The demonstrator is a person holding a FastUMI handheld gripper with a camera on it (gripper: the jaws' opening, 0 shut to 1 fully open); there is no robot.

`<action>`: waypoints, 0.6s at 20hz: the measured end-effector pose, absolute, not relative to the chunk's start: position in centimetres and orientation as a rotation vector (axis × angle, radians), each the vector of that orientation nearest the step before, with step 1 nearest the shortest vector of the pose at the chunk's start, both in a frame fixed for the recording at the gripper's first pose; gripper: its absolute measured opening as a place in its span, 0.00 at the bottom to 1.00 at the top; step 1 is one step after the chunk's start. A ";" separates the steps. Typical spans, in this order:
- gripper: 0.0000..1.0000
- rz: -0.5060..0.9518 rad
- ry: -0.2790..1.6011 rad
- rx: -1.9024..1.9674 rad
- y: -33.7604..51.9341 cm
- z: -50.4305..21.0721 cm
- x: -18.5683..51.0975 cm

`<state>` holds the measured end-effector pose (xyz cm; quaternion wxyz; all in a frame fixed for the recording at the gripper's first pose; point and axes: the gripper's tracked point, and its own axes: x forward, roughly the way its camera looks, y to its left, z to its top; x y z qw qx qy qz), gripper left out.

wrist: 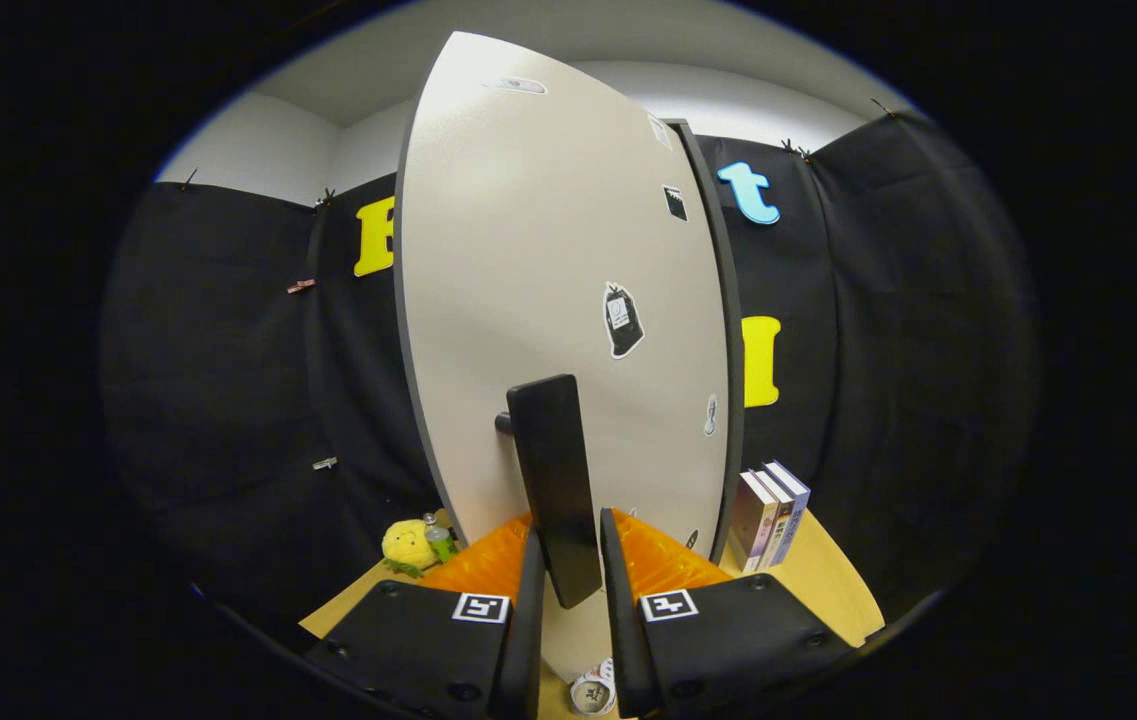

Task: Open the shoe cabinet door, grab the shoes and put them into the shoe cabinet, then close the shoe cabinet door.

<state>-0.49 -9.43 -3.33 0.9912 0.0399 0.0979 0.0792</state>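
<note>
The jaws (pixel 573 590) point straight at the shoe cabinet door (pixel 548 300), held level and close to its face, with the two fingers standing upright side by side. They are narrowed to a slim gap, and the door's dark bar handle (pixel 555 480) stands in that gap: its lower end drops between the two fingers (pixel 531 600) and its upper part rises above them. Whether both fingers actually press on the handle cannot be told, though each sits right against its side. The handle stands off the door on a short stub at its upper left. The door itself is a tall pale panel with a dark edge, and several small stickers (pixel 623 320) are scattered to the right of and above the handle. Just beside the handle's lower end, to either side, an orange ribbed surface (pixel 658 560) shows between the door and the fingers. Right of the door, a few books (pixel 773 515) stand upright on the wooden table (pixel 818 580). Left of the door, on the same table, sits a yellow plush toy (pixel 408 545) with a small bottle (pixel 438 535) touching it. Below the door's bottom edge, near the fingers' base, lies a small round tin (pixel 593 690).
</note>
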 end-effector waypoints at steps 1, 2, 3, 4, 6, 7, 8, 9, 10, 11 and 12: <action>0.33 0.151 0.195 0.079 -9.7 -3.3 -0.6; 0.33 0.144 0.194 0.078 -9.9 -3.3 -0.7; 0.33 0.138 0.194 0.078 -10.0 -3.3 -0.8; 0.33 0.132 0.193 0.078 -10.2 -3.2 -0.8; 0.33 0.118 0.193 0.074 -10.6 -3.1 -1.0; 0.33 0.109 0.190 0.075 -10.8 -3.1 -1.1; 0.33 0.099 0.189 0.076 -11.2 -3.0 -1.1; 0.33 0.090 0.186 0.076 -11.5 -2.9 -1.1; 0.33 0.080 0.184 0.074 -11.9 -2.8 -1.2; 0.33 0.072 0.182 0.073 -12.3 -2.7 -1.3; 0.33 0.063 0.181 0.073 -12.7 -2.6 -1.4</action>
